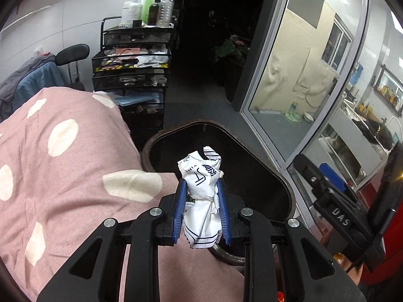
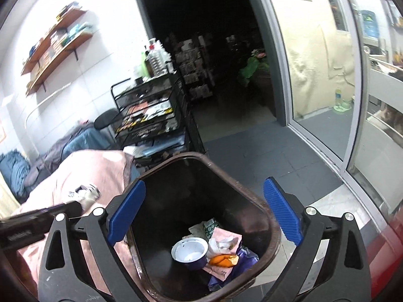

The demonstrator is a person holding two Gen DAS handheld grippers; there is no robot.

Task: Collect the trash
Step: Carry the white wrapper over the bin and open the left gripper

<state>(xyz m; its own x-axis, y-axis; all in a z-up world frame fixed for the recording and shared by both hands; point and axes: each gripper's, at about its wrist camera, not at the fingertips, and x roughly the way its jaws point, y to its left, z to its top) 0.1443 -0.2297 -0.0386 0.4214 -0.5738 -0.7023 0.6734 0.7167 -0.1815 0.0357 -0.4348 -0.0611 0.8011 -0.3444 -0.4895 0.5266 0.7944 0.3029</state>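
One crumpled wrapper pinched in left gripper, one bin, one cup

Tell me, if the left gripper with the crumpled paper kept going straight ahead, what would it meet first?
Probably the open trash bin: the left gripper points into its dark mouth, though depth is hard to judge.
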